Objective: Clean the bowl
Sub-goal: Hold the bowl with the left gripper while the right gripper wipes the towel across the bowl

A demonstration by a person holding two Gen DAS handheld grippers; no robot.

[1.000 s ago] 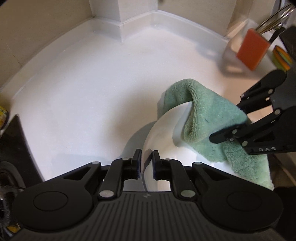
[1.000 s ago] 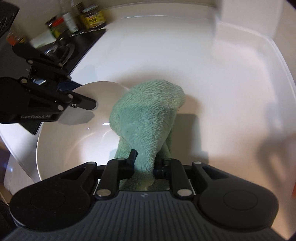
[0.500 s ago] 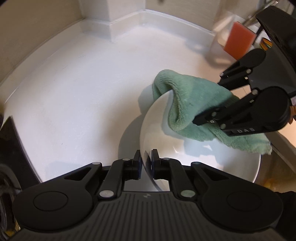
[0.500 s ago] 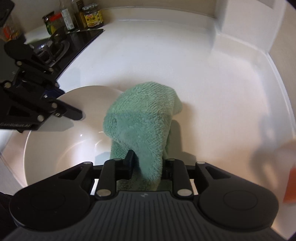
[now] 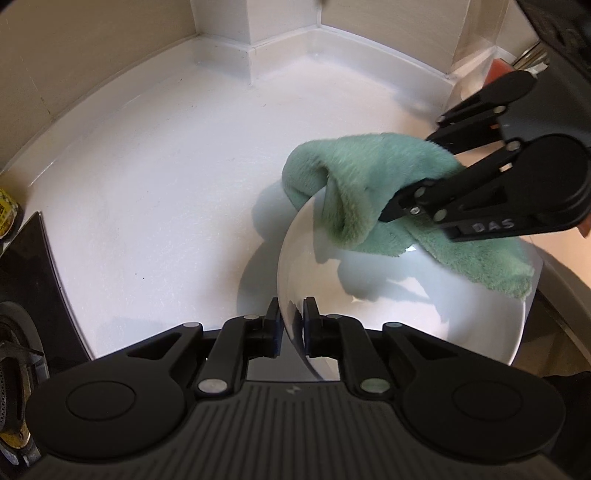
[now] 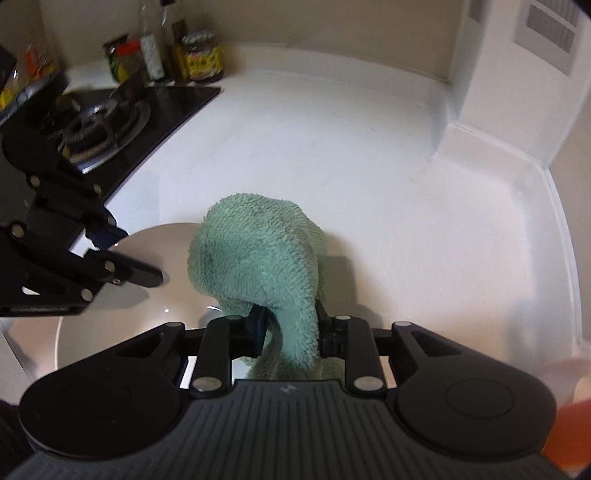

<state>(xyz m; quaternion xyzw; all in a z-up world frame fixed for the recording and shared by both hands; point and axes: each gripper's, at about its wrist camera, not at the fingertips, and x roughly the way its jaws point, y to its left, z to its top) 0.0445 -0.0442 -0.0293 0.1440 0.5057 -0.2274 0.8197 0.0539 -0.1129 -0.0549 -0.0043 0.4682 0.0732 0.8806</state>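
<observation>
A white bowl [image 5: 424, 302] is held tilted above the white counter, and my left gripper [image 5: 293, 314] is shut on its near rim. A green fluffy cloth [image 5: 362, 177] drapes over the bowl's far rim and hangs partly inside. My right gripper [image 5: 406, 177] comes in from the right with the cloth bunched between its fingers. In the right wrist view the cloth [image 6: 258, 251] fills the gap of the right gripper [image 6: 290, 325], whose jaws are closing on it. There the bowl [image 6: 122, 321] lies to the left, under my left gripper [image 6: 129, 254].
The white counter [image 5: 166, 184] ends at a raised back edge and a wall corner [image 5: 280, 33]. A black hob with a gas burner [image 6: 99, 125] lies to the left, with jars and bottles [image 6: 201, 57] behind it. An orange sponge [image 5: 496, 72] stands at the far right.
The right gripper has carried the cloth up along the bowl's far rim, and its jaws have spread wider around the cloth. The bowl shows more of its inside to the left camera.
</observation>
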